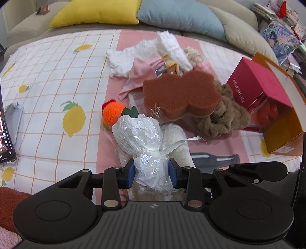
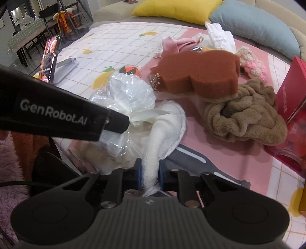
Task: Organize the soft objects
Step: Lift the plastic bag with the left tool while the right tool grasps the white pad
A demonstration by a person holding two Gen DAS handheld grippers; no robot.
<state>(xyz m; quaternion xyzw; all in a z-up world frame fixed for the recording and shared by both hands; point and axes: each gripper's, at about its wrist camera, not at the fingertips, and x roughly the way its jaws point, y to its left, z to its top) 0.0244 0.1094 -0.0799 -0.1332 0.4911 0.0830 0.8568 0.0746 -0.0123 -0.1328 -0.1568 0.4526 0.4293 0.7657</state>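
Note:
My left gripper (image 1: 152, 170) is shut on the wrapped stem of a small bouquet (image 1: 141, 132) in white crinkled paper and clear film, with a crocheted orange flower (image 1: 111, 114) at its top. The bouquet also shows in the right wrist view (image 2: 126, 95), with the left gripper's black body (image 2: 57, 118) across it. My right gripper (image 2: 150, 172) is shut on a white fleecy cloth (image 2: 164, 126) lying just under the bouquet. A brown sponge (image 1: 177, 93) rests on a tan fluffy cloth (image 1: 225, 115) behind. Pink and white cloths (image 1: 145, 63) lie further back.
A red box (image 1: 258, 86) and an orange carton (image 1: 286, 122) stand at the right. A grey cloth (image 1: 214, 159) lies near the grippers. A phone on a stand (image 2: 49, 57) is at the left. Yellow (image 1: 97, 13) and blue (image 1: 181, 17) cushions line the sofa back.

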